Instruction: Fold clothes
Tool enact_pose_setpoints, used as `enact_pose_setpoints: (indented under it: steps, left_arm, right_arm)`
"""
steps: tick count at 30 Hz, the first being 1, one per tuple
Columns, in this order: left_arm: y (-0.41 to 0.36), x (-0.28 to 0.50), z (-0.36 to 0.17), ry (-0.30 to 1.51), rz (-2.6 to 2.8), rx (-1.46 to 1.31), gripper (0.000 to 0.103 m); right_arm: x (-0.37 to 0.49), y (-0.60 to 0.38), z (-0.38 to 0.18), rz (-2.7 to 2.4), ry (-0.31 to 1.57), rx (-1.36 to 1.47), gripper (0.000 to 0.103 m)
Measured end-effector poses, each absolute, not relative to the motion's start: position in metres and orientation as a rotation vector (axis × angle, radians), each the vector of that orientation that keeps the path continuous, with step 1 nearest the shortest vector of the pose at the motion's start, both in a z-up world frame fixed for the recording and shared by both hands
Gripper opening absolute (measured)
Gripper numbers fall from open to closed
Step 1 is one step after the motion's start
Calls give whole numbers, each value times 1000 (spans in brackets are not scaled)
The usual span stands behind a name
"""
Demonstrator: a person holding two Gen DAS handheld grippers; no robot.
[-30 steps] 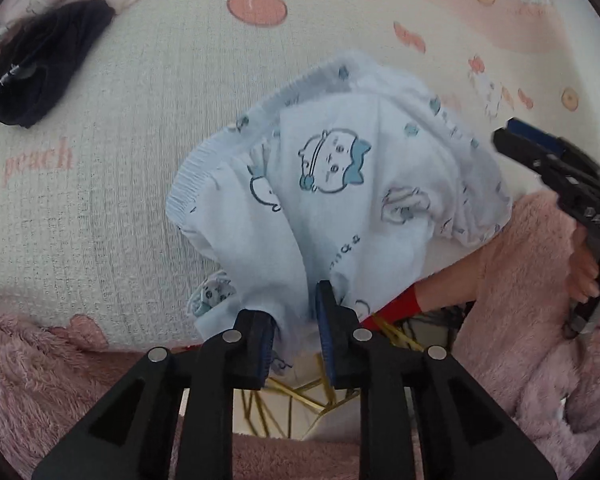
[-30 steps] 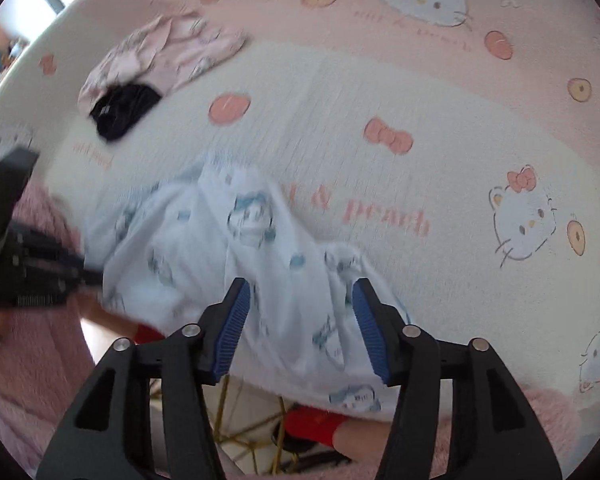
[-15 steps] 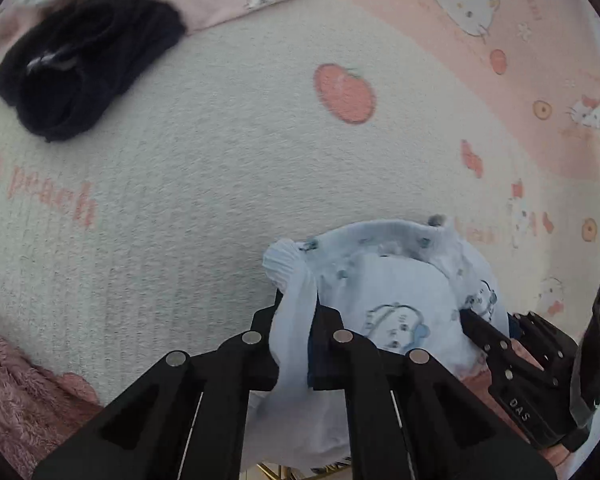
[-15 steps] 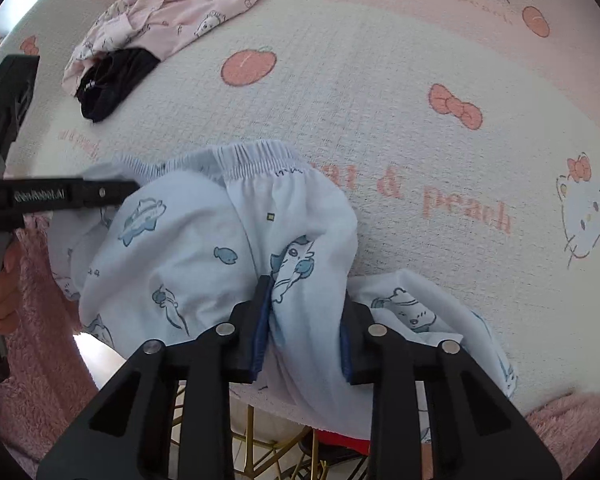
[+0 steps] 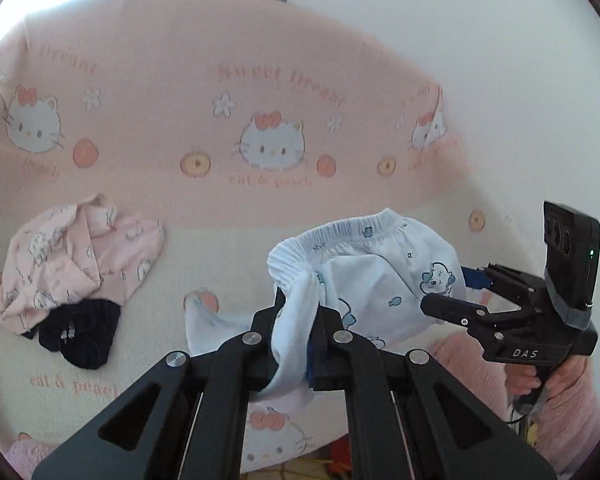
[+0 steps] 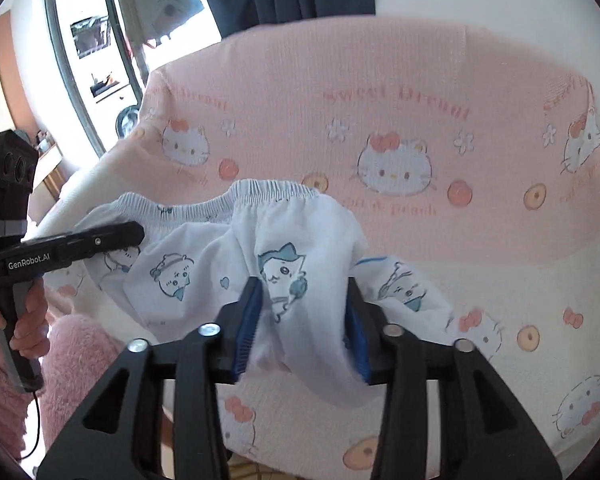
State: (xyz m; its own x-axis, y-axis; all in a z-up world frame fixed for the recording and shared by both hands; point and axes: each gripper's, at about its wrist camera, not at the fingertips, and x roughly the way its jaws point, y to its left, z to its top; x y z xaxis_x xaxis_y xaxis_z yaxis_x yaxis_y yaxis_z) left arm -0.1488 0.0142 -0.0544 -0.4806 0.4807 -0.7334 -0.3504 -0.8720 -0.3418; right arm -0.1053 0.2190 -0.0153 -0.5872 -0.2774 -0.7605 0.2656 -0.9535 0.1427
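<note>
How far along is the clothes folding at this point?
Done: nothing looks folded; the pink garment and the dark garment lie crumpled on the blanket. In hand: the blue shorts are held up, their waistband pinched by the left gripper, whose jaws have just been closing. The right gripper has just been opening, with cloth loose between its jaws. Left: fold the shorts, then both other pieces.

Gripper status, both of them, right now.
Left gripper: closed, pinching the pale blue shorts at the waistband.
Right gripper: open, its jaws have just been opening; the shorts' fabric hangs between them, unclamped.
</note>
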Motion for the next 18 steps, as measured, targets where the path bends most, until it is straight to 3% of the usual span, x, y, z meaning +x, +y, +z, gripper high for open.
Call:
enact_pose_setpoints:
  steps: [1,4,6,7,9,13,18]
  left_arm:
    - [20,-145,-85,-177,2298,-1328,6]
    - [34,-128,-173,-112,2139,-1628,6]
    - [36,-118,-211,-112,2060,-1765,8]
    - [36,-113,-230,-113,2018,-1832,10]
    - [28,-102,-237,-230,1976,-1854,15]
    - [18,-91,-219,-354,1957,-1773,37]
    - [28,-81,-207,-275,1939,-1706,37]
  right_arm:
    - [-101,217,-35,-2499,7,1320,68]
    - [-94,218,-112,-2381,132,1693,66]
    - [-92,225,-149,-2377,157,1866,52]
    - [-91,228,-156,-2385,108,1874,52]
    - [-93,234,-161,-2398,26,1874,52]
    - [-106,223,-169,-2448,96,1833,52]
    - [-140,197,-167,-2529,77,1673,54]
